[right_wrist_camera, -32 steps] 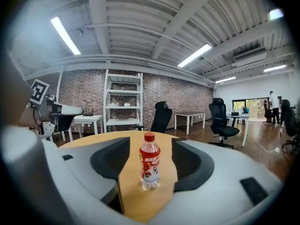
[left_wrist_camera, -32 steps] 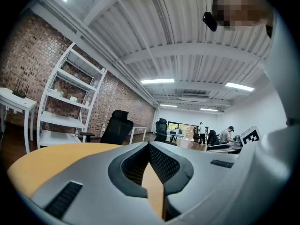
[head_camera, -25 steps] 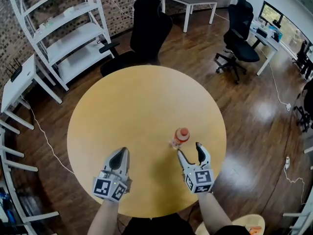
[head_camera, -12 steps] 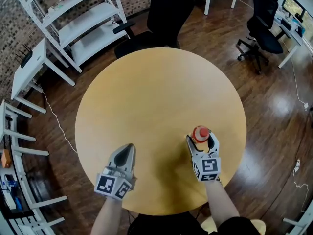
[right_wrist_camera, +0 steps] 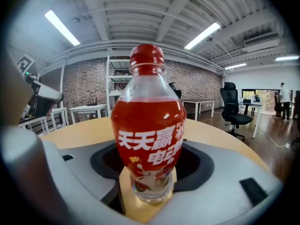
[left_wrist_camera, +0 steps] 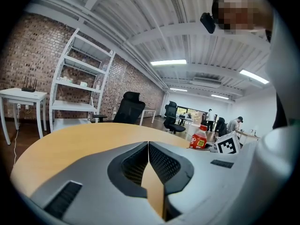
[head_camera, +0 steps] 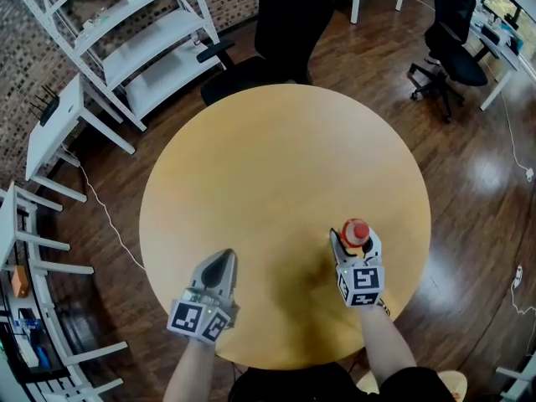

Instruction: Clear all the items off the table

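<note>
The right tool (head_camera: 354,243) straddles an upright red drink bottle (head_camera: 355,229). Its jaws have just been closing but are not yet pressing on it. The bottle stands near the right, near edge of the round table (head_camera: 268,157). The left tool (head_camera: 219,264), jaws shut and empty, hovers at the near left. A good grip likely means centring the bottle's body between the pads, squeezing gently and lifting straight up.
</note>
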The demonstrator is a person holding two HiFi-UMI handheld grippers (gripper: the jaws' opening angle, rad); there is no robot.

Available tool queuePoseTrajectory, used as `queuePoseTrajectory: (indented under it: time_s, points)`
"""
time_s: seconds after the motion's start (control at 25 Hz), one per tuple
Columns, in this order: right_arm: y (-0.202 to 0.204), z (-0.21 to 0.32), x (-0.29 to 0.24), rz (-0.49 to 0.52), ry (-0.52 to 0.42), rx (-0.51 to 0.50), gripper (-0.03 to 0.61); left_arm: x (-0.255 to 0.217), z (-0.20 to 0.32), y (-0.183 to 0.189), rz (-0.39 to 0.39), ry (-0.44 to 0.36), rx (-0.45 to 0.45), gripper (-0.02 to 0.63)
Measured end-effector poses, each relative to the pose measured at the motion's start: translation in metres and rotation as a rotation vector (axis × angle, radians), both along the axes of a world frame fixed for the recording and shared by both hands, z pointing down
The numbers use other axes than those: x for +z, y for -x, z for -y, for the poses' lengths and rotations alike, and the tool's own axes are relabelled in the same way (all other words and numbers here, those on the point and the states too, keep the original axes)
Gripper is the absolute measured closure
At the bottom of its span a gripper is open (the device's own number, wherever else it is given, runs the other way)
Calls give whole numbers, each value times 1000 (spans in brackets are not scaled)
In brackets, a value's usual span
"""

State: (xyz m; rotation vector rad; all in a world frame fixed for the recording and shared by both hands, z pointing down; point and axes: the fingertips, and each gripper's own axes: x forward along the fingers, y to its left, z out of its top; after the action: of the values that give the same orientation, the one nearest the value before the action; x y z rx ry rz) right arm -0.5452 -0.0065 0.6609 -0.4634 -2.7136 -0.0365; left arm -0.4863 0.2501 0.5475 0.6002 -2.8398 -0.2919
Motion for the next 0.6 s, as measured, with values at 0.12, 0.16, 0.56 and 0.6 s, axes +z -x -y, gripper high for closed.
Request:
queuePoseTrajectory:
  time_s: [0.12, 0.16, 0.56, 0.6]
  points:
    - [-13, -4, -12, 18, 25, 20, 291, -6, -10, -2, 15, 5, 12, 611]
    - [-18, -5, -20, 33, 29, 20, 291, -10, -12, -3, 23, 4, 19, 611]
    - [-90, 3, -132, 231, 22, 116, 295, -59, 9, -37, 146, -44, 182, 611]
    - [-103, 4, -141, 242, 22, 135, 295, -63, 12, -42, 151, -54, 195, 611]
